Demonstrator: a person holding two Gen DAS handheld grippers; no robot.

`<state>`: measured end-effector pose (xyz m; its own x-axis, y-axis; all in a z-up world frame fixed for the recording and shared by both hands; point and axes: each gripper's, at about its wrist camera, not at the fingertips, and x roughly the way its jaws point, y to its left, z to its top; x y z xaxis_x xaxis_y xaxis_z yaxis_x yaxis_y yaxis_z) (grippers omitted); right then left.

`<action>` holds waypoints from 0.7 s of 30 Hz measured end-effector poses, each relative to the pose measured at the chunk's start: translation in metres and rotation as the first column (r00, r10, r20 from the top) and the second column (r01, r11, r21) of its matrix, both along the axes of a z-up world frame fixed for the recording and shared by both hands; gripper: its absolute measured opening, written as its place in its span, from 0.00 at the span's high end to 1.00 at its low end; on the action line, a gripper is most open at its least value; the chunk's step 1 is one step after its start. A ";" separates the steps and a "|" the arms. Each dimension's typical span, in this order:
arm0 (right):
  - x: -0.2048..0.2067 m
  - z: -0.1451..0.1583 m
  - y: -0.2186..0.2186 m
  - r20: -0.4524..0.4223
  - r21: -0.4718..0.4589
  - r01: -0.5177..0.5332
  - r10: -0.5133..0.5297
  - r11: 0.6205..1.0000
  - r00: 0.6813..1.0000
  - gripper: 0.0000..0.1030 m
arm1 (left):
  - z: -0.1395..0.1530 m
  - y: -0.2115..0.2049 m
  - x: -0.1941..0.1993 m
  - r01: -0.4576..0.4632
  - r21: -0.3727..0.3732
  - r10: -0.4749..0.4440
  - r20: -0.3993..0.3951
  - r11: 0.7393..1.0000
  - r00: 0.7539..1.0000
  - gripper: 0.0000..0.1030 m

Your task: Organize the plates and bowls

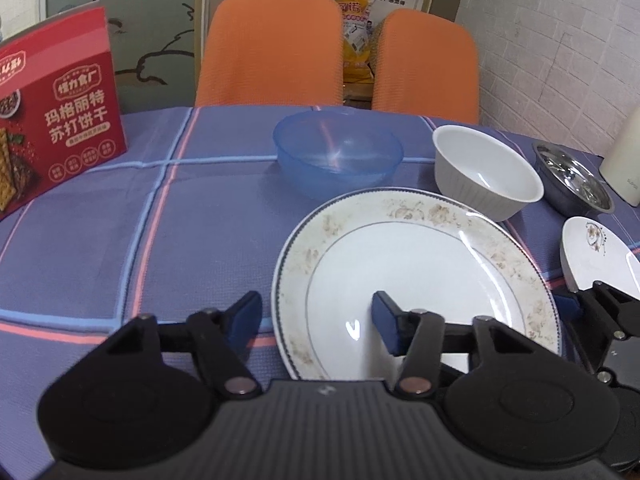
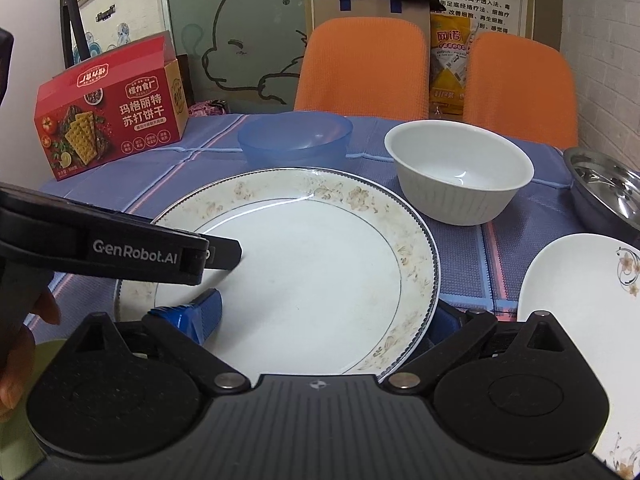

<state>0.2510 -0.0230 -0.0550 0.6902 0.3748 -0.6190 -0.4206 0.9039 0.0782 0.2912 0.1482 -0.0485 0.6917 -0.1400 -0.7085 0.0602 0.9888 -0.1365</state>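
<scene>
A large white plate (image 1: 420,264) with a faded floral rim lies on the blue checked tablecloth (image 1: 120,220). My left gripper (image 1: 316,324) is open across the plate's left rim, one blue pad over the plate and the other over the cloth. In the right wrist view my right gripper (image 2: 324,318) is open across the same plate (image 2: 320,264). Its left pad is over the plate and its right pad sits just outside the right rim. Behind the plate stand a blue translucent bowl (image 1: 336,156), a white ribbed bowl (image 1: 484,172) and a steel bowl (image 1: 572,180).
A small white plate (image 2: 580,300) with a flower print lies at the right. A red cracker box (image 2: 108,116) stands at the back left, and two orange chairs (image 2: 360,64) stand behind the table. A cream appliance (image 1: 624,160) is at the far right. A hand (image 2: 40,312) shows at the left.
</scene>
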 end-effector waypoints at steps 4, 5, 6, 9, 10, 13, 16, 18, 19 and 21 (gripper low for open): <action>0.000 0.001 0.001 -0.003 -0.007 0.012 -0.012 1.000 1.000 0.14 | 0.002 -0.004 0.002 -0.009 0.006 0.009 -0.008 1.000 1.000 0.60; 0.000 0.002 0.001 -0.008 -0.003 0.016 -0.016 1.000 1.000 0.14 | 0.002 -0.004 0.003 -0.011 0.006 0.011 -0.013 1.000 1.000 0.61; -0.001 0.003 0.001 -0.012 0.005 0.017 -0.017 1.000 1.000 0.14 | 0.004 -0.004 0.002 -0.011 0.003 0.011 -0.015 1.000 1.000 0.65; -0.007 0.009 -0.001 -0.002 0.024 0.019 -0.019 1.000 1.000 0.14 | 0.011 -0.006 -0.006 -0.009 0.014 0.009 0.005 1.000 1.000 0.66; -0.010 0.013 -0.001 0.005 0.027 0.022 -0.022 0.999 1.000 0.14 | 0.015 -0.006 -0.009 -0.009 0.015 0.009 0.013 1.000 1.000 0.66; -0.020 0.024 -0.002 0.032 0.030 0.026 -0.027 0.999 0.999 0.14 | 0.028 -0.007 -0.020 -0.008 0.016 0.008 0.040 1.000 0.999 0.66; -0.035 0.036 -0.003 0.051 0.038 0.026 -0.028 0.999 0.998 0.14 | 0.040 -0.008 -0.037 -0.009 0.022 0.007 0.069 1.000 0.998 0.66; -0.048 0.042 -0.004 0.063 0.043 0.022 -0.024 0.999 0.998 0.14 | 0.048 -0.007 -0.054 -0.008 0.024 0.006 0.085 1.000 0.996 0.66; -0.055 0.044 -0.004 0.067 0.047 0.020 -0.023 0.999 0.998 0.14 | 0.050 -0.007 -0.061 -0.009 0.025 0.007 0.090 1.000 0.996 0.66; -0.072 0.047 -0.004 0.073 0.054 0.011 -0.015 0.998 0.997 0.14 | 0.055 -0.006 -0.080 -0.017 0.029 0.014 0.100 0.999 0.995 0.66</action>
